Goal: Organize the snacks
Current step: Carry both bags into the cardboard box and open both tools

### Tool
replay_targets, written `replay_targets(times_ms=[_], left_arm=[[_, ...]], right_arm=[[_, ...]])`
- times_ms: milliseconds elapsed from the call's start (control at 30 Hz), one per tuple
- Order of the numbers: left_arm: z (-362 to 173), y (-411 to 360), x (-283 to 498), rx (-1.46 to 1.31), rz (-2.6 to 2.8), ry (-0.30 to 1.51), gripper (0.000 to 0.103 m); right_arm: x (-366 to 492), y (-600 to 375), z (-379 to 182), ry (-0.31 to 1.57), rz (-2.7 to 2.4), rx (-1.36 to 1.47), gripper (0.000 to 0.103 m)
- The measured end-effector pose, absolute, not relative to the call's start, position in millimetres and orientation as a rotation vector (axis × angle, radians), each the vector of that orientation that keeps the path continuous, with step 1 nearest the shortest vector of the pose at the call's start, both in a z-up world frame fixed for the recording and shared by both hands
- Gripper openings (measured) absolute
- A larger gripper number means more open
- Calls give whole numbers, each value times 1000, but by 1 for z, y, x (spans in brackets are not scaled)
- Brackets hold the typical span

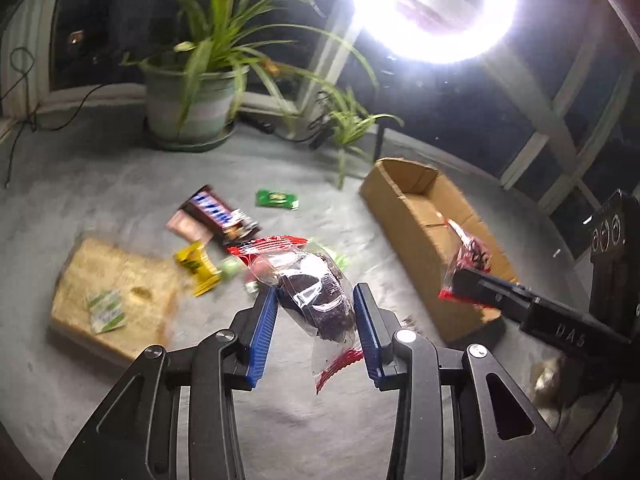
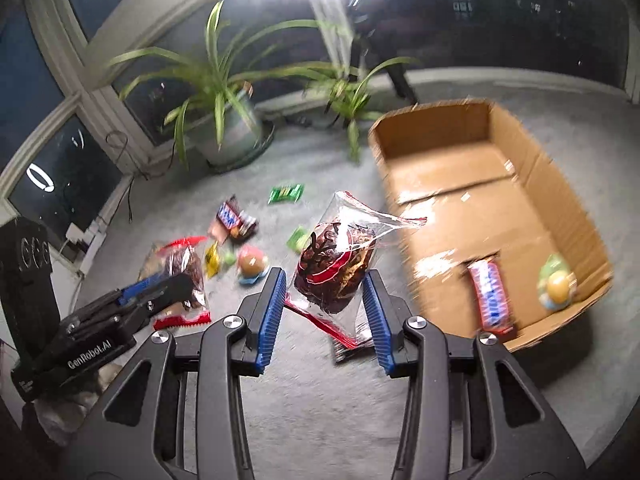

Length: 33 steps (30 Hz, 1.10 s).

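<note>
Both grippers are clamped on snacks and held above the grey carpet (image 1: 120, 168): the left gripper (image 1: 316, 312) squeezes a clear bag of dark biscuits (image 1: 316, 292) between its blue pads, and the right gripper (image 2: 326, 292) pinches a second clear bag of dark snacks (image 2: 340, 272), which hangs just left of the cardboard box (image 2: 560, 184), not yet over it. Judging by what lies where, the sorting is at an early-to-middle stage. Inside the box I count two things near its front wall: one red-and-blue bar (image 2: 490, 296) and one round yellow sweet in a pale wrapper (image 2: 556, 284). Two bags are in the air. Left of the box, nearest first, the carpet still carries one large tan pack of bread or cake (image 1: 112, 292), one yellow packet (image 1: 196, 264), one round sweet in a red and blue wrapper (image 2: 250, 266), one small light-green piece (image 2: 298, 238), one brown and blue chocolate bar (image 1: 218, 214) lying on a pinkish packet, and farthest off one green packet (image 1: 277, 199) (motion blur may hide another small piece or two). So roughly seven remain to collect, plus the two bags in hand. Beyond the box stands one potted plant (image 2: 232, 132), a smaller shoot beside it.
</note>
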<state>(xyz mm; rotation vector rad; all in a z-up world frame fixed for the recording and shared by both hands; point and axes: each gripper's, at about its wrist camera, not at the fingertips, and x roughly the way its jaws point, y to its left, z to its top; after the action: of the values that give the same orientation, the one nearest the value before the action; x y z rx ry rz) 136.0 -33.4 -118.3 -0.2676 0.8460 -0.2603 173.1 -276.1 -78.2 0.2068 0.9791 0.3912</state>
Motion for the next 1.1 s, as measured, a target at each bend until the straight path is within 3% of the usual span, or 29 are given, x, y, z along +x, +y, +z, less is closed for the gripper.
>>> replay_targets(times_ms=[467,1100], left_arm=[[-102,-124,155,-226,-379,814,37],[-114,-219,181,-167,-462,857,40]], right_arm=[[210,-378,-74,946,265,143,42],[228,-421,-97,992,284,184,45]])
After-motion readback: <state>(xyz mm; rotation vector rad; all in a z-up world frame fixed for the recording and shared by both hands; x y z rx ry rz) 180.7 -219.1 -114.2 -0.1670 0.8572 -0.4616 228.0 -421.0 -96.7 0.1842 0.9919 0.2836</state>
